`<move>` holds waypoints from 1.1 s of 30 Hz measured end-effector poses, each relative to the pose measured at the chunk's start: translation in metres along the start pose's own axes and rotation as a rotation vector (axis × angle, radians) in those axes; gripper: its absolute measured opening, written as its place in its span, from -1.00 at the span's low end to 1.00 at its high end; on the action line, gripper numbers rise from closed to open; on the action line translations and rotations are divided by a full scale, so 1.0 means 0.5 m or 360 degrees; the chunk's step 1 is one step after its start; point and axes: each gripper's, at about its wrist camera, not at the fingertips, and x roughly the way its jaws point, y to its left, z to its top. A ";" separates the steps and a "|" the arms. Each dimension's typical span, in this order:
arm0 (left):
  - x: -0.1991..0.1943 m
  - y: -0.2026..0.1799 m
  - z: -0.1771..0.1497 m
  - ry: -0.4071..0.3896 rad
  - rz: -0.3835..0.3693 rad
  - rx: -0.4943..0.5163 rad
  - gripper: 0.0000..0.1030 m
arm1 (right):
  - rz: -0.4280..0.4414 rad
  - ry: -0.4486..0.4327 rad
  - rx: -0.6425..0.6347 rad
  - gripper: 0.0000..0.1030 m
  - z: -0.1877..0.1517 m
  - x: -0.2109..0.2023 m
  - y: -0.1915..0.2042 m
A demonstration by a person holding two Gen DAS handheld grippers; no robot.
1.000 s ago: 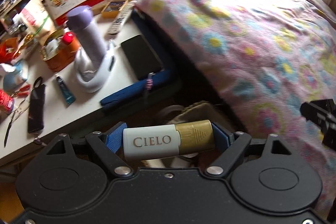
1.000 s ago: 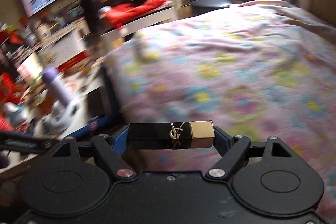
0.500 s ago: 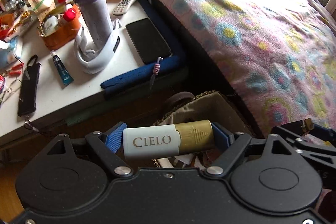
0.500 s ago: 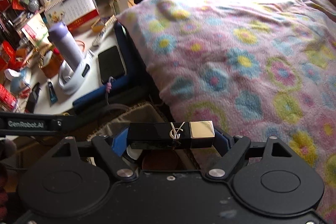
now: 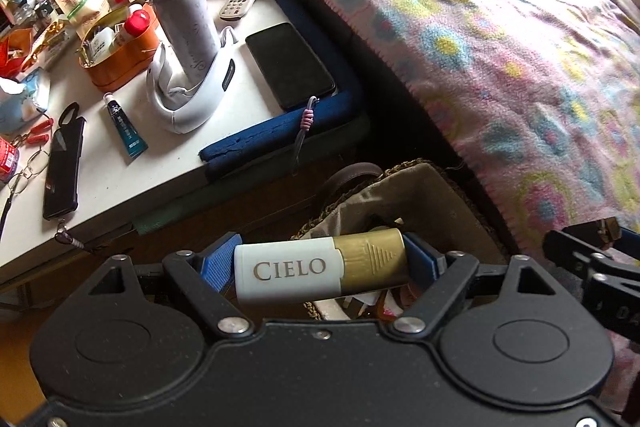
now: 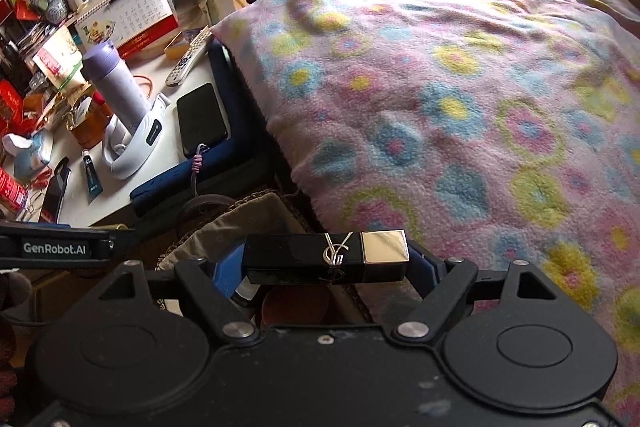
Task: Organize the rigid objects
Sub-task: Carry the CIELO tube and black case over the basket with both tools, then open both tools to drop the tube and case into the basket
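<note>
- Left gripper (image 5: pixel 322 267) clamps white-and-gold CIELO tube (image 5: pixel 320 267) crosswise, end to end, over the fabric-lined basket (image 5: pixel 432 195).
- Right gripper (image 6: pixel 326 259) grasps black-and-gold lipstick case (image 6: pixel 326 259) likewise, above the basket, beside the flowered blanket (image 6: pixel 460 87).

Both tools share one build. The left gripper (image 5: pixel 322 265) has a matte black housing with two round raised discs, silver screws at the linkage pivots and ribbed blue pads. The right gripper (image 6: pixel 326 259) matches it, its black faintly dust-speckled.
</note>
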 end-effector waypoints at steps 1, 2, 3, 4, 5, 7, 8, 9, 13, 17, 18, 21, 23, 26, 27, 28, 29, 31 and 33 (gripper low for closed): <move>0.000 -0.001 -0.001 0.0002 0.0001 0.0005 0.57 | 0.0003 0.0004 0.0002 0.58 -0.002 -0.002 -0.002; 0.002 -0.003 -0.001 0.0005 0.0003 0.0011 0.57 | 0.0006 0.0011 0.0000 0.58 -0.004 -0.002 -0.005; 0.003 -0.006 -0.001 0.0009 0.0005 0.0017 0.58 | 0.0009 0.0018 -0.0003 0.58 -0.007 -0.002 -0.004; 0.004 -0.008 -0.001 0.0016 0.0007 0.0027 0.58 | 0.0015 0.0028 -0.0008 0.58 -0.009 0.000 -0.004; 0.007 -0.011 -0.001 0.0025 0.0006 0.0037 0.58 | 0.0022 0.0041 -0.0016 0.58 -0.012 0.003 -0.003; 0.012 -0.016 -0.002 0.0048 0.0004 0.0052 0.57 | 0.0038 0.0075 -0.0036 0.58 -0.018 0.008 0.000; 0.014 -0.019 -0.003 0.0059 0.0003 0.0061 0.57 | 0.0054 0.0089 -0.0056 0.58 -0.021 0.010 0.004; 0.016 -0.021 -0.004 0.0068 -0.0001 0.0069 0.58 | 0.0065 0.0098 -0.0079 0.58 -0.025 0.013 0.008; 0.017 -0.029 -0.006 0.0081 -0.0007 0.0103 0.58 | 0.0074 0.0120 -0.0152 0.58 -0.038 0.020 0.024; 0.019 -0.033 -0.008 0.0095 0.0009 0.0117 0.58 | 0.0098 0.0142 -0.0139 0.58 -0.042 0.027 0.025; 0.020 -0.033 -0.008 0.0101 0.0009 0.0120 0.58 | 0.0097 0.0143 -0.0135 0.59 -0.042 0.028 0.024; 0.018 -0.036 -0.007 0.0091 0.0005 0.0132 0.68 | 0.0090 0.0154 -0.0121 0.60 -0.042 0.031 0.020; 0.014 -0.038 -0.007 0.0074 0.0004 0.0141 0.77 | 0.0088 0.0170 -0.0104 0.62 -0.042 0.035 0.015; 0.013 -0.042 -0.007 0.0069 0.0009 0.0156 0.77 | 0.0079 0.0164 -0.0092 0.67 -0.040 0.036 0.013; 0.014 -0.042 -0.007 0.0074 0.0007 0.0157 0.77 | 0.0076 0.0158 -0.0094 0.68 -0.039 0.035 0.014; 0.015 -0.041 -0.006 0.0080 0.0004 0.0156 0.77 | 0.0075 0.0154 -0.0096 0.68 -0.039 0.034 0.014; 0.016 -0.041 -0.006 0.0085 0.0002 0.0152 0.77 | 0.0077 0.0152 -0.0097 0.68 -0.038 0.033 0.015; 0.017 -0.039 -0.005 0.0089 -0.0001 0.0143 0.77 | 0.0079 0.0148 -0.0104 0.68 -0.038 0.032 0.016; 0.016 -0.037 -0.005 0.0089 -0.0005 0.0136 0.77 | 0.0073 0.0147 -0.0112 0.68 -0.038 0.033 0.018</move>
